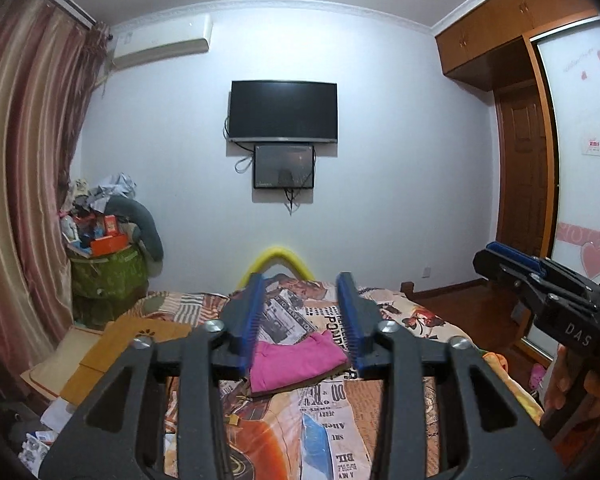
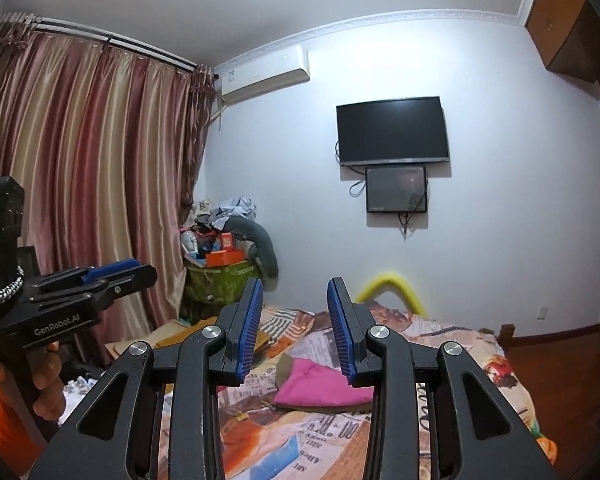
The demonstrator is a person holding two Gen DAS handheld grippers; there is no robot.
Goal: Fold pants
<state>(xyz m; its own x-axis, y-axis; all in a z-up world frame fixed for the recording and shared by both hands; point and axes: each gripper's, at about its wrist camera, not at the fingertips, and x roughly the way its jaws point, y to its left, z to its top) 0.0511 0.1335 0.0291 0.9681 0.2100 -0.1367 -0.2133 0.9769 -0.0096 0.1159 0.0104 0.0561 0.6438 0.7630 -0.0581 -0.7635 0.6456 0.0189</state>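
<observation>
The pink pants (image 1: 296, 360) lie folded into a small flat bundle on the patterned bedspread (image 1: 332, 412), on top of a thin brown piece. They also show in the right wrist view (image 2: 320, 386). My left gripper (image 1: 302, 296) is open and empty, held above and before the bundle. My right gripper (image 2: 296, 300) is open and empty, also raised above the bed. The right gripper shows at the right edge of the left wrist view (image 1: 512, 260). The left gripper shows at the left of the right wrist view (image 2: 112, 272).
A green basket (image 1: 108, 276) heaped with clutter stands by the striped curtain (image 1: 20, 184) at the bed's far left. Cardboard sheets (image 1: 112, 348) lie on the bed's left side. A yellow foam tube (image 1: 276, 264) arches at the bed's far end. A TV (image 1: 282, 110) hangs on the wall.
</observation>
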